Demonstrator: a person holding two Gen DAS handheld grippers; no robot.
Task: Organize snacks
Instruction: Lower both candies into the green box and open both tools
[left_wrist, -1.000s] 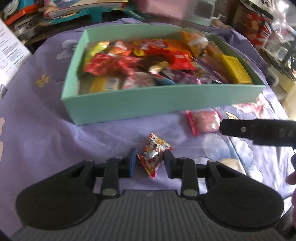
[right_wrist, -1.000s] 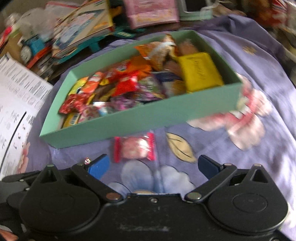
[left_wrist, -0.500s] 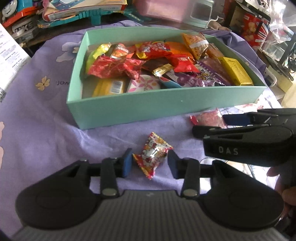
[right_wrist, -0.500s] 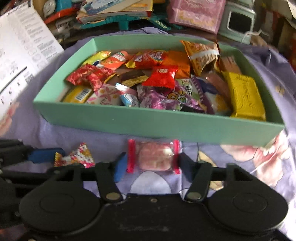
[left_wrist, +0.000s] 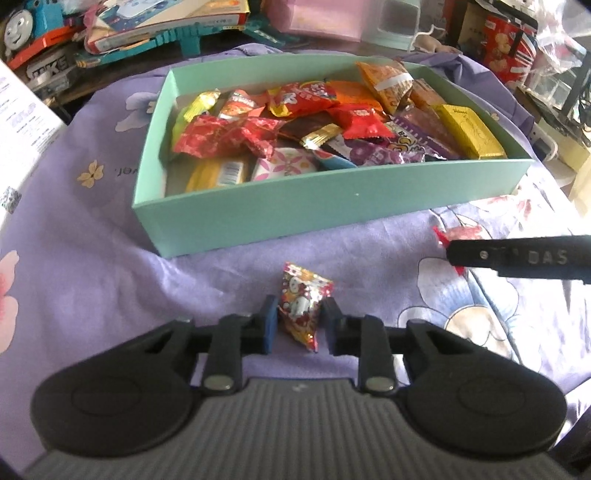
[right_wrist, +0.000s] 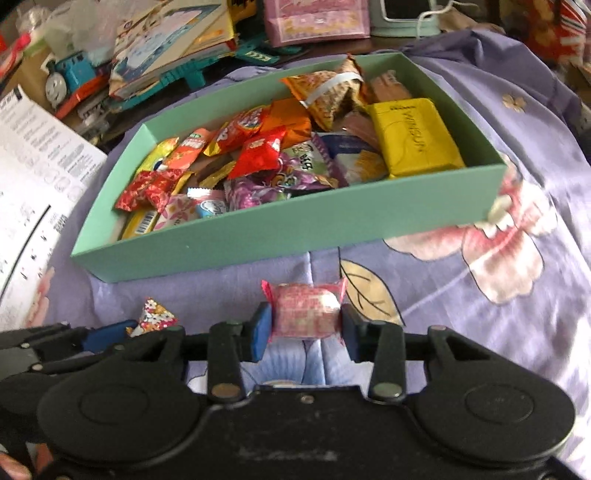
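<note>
A lilac floral bedsheet (left_wrist: 92, 266) covers the work surface, ringed at its far edge by household clutter: a blue toy train (right_wrist: 68, 79) and a stack of picture books (right_wrist: 173, 48) beyond the tongs to the left, printed sheets of paper (right_wrist: 33, 192) at far left. Ahead of both tools sits a mint-green box (left_wrist: 295, 210), its long side lying crosswise and heaped with wrapped snacks. The left gripper (left_wrist: 300, 325) is closing on a red patterned candy packet (left_wrist: 301, 304) that stands between its pads, long axis running away from the tool, corner toward the box. Just to its right, the right gripper (right_wrist: 304, 328) is closing on a pink wrapped candy (right_wrist: 304, 312) lying crosswise between its pads, its crimped ends out to either side, pads touching it.
</note>
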